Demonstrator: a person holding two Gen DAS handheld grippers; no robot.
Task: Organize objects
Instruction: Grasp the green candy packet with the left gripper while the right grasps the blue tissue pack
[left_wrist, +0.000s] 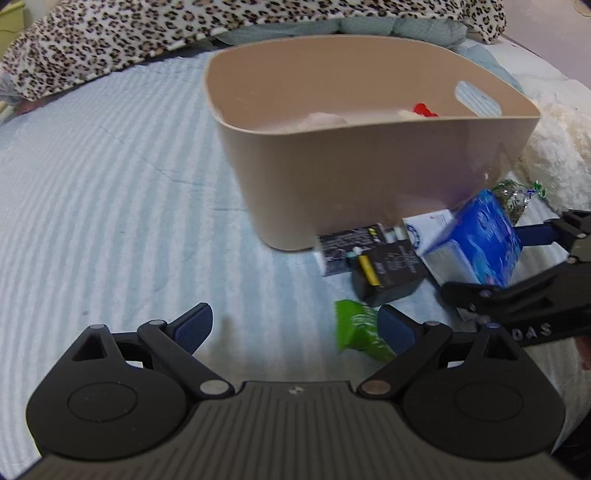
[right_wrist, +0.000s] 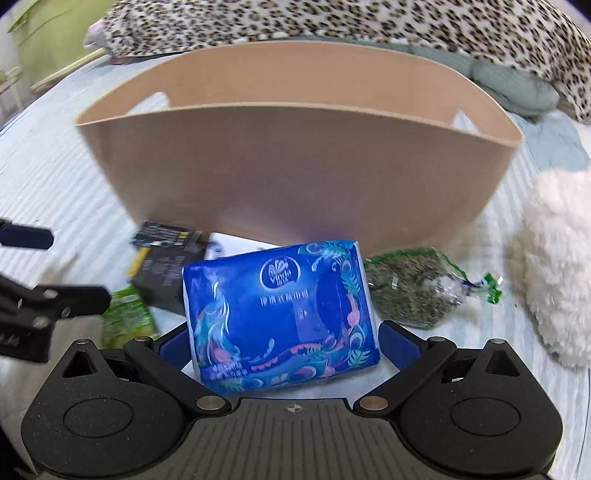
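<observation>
My right gripper (right_wrist: 282, 341) is clamped on a blue tissue pack (right_wrist: 279, 317), both fingers pressing its sides, and the pack sits lifted just in front of the tan bin (right_wrist: 295, 166) — still outside it, below the rim. My left gripper (left_wrist: 295, 326) hangs released with its fingers spread wide over the striped blue bedspread (left_wrist: 110, 184), holding nothing. Beside its right finger lies a green packet (left_wrist: 356, 328). A black box (left_wrist: 388, 273) and a dark printed packet (left_wrist: 347, 243) lie at the foot of the bin. A clear bag of dried herbs (right_wrist: 410, 288) rests to the right of the tissue pack, near a fluffy white cushion (right_wrist: 557, 266). Inside the bin I see something red (left_wrist: 424, 110) and something pale — too blurred to name.
</observation>
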